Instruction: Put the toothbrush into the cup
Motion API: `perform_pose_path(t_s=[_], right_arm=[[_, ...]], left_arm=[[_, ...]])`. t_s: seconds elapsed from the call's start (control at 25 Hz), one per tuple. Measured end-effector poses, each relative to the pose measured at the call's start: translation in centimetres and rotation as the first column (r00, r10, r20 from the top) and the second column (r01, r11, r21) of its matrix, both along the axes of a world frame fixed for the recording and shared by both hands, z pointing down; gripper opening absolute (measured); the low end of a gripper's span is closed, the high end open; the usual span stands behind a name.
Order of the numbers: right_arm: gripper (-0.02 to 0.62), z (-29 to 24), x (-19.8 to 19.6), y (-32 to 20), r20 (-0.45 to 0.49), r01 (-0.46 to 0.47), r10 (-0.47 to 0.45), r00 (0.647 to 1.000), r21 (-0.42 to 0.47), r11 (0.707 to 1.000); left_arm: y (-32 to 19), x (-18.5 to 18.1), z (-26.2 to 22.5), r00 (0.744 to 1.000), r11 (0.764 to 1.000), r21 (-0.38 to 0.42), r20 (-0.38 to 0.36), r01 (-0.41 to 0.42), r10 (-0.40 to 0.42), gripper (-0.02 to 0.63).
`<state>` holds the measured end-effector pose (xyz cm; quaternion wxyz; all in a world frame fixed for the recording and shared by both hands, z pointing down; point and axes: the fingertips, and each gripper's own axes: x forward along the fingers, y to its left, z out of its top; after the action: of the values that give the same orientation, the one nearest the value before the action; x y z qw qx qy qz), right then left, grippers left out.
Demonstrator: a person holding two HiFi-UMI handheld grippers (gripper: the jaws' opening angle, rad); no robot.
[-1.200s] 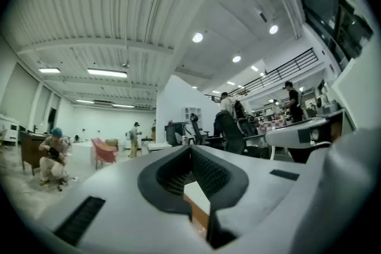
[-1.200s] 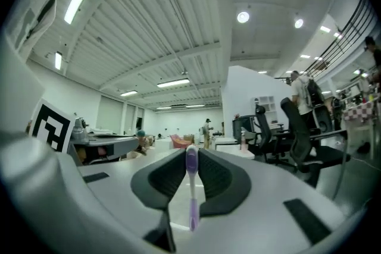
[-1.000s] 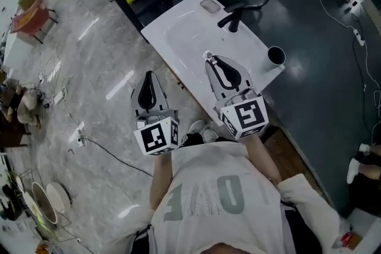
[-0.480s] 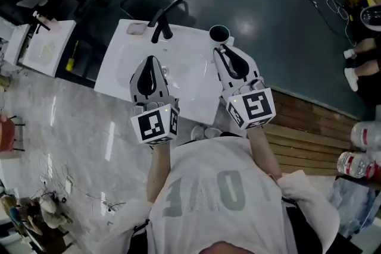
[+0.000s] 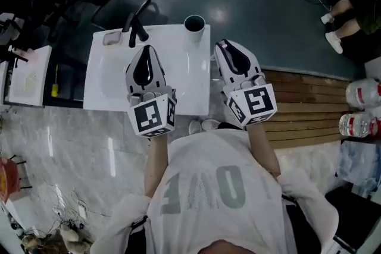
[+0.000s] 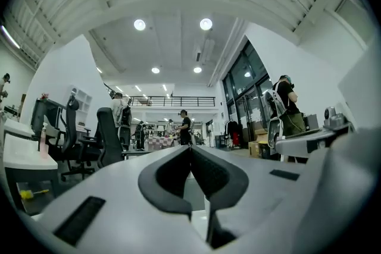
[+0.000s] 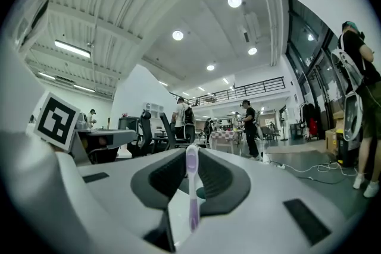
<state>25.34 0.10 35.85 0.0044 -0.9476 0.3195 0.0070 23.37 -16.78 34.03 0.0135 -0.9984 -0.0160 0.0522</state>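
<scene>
Standing on a dark floor [image 5: 256, 15] in a wide hall, a white washbasin top [image 5: 107, 101] bears the cup [image 5: 194, 24] at its far edge. The left gripper [image 5: 145, 50] holds its jaws together, empty, over the top. The right gripper [image 5: 222, 44] clamps the toothbrush [image 7: 191, 187] upright, which only the right gripper view shows.

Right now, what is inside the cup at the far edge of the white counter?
Nothing rises above the rim of the cup. Its inside shows only dark, so the bottom cannot be seen. The toothbrush is held in the right tongs.
</scene>
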Motion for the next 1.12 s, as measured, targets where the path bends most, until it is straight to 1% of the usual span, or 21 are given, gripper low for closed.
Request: perform_pose_path(t_s=[0.2,0.36,0.44,0.6,0.8,0.96,1.12], right_arm=[[0.077,-0.5,0.0,0.3,0.001,-0.004,0.004,1.000,0.005,1.000],[0.077,-1.2,1.0,0.0,0.003,0.023,-0.023,1.000,0.032,0.999],[0.077,-2.4,2.1,-0.2,-0.008,0.040,-0.040,0.999,0.044,0.998],[0.077,-5.8,5.5,-1.2,-0.072,0.076,-0.073,0.995,0.041,0.996],[0.077,-7.8,9.8,-1.9,-0.098,0.107,-0.102,0.990,0.046,0.993],[0.077,-6.8,12.4,-3.6,-0.060,0.160,-0.155,0.986,0.080,0.984],[0.077,-3.5,14.9,-5.0,0.006,0.170,-0.171,0.985,0.039,0.985]], left_arm=[[0.5,0.0,-0.3,1.000,1.000,-0.003,0.003,-0.010,0.010,0.028],[0.6,-0.4,-0.2,1.000,1.000,0.004,0.000,0.006,-0.006,0.028],[0.5,-0.4,-0.3,1.000,1.000,0.003,-0.001,0.018,-0.018,0.028],[-0.2,-0.4,-0.2,0.999,0.999,0.001,0.009,0.049,-0.049,0.028],[-1.0,-0.8,0.1,0.995,0.995,0.001,0.015,0.098,-0.098,0.028],[-1.5,-1.4,1.1,0.991,0.992,-0.009,0.038,0.127,-0.127,0.028],[-1.2,-2.1,1.9,0.988,0.988,-0.037,0.063,0.147,-0.144,0.028]])
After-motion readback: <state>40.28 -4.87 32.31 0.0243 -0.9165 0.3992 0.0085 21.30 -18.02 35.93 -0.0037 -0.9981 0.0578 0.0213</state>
